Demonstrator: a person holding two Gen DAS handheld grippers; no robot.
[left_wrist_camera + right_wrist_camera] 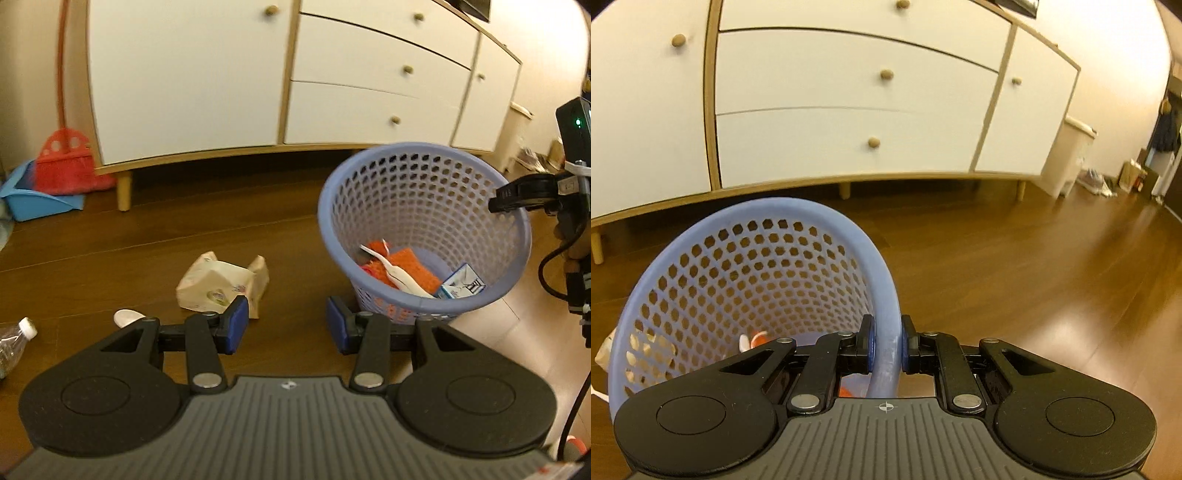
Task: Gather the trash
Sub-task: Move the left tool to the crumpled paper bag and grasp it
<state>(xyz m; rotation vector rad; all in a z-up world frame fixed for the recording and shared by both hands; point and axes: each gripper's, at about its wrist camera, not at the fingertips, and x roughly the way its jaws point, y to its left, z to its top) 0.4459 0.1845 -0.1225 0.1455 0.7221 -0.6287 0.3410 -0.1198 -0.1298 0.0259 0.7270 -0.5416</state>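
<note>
The job looks roughly half done to me. One lavender mesh basket point(424, 229) stands on the wood floor point(147, 236) in front of the white sideboard point(258, 74), tipped a little, and the right gripper point(885, 343) has its pads clamped on the basket's rim, one pad inside and one outside. Already in the bottom of the basket I count about three pieces: one orange cloth or sponge point(402, 266), one white strip of wrapper point(395, 273) lying across it, and one small blue-and-white box point(463, 286). Left on the floor I count three: one crumpled cream tissue pack point(218, 282) lying just left of the basket, one clear plastic bottle point(13, 347) with a white cap at the far left edge of the view, and one small white oval bit point(127, 317) between them, too small to name. The left gripper point(284, 321) hovers low with its jaws apart and nothing between them, near the tissue pack, which I judge is the next piece to go in. One red broom point(66, 162) and one blue dustpan point(33, 199) lean by the sideboard's left leg.
</note>
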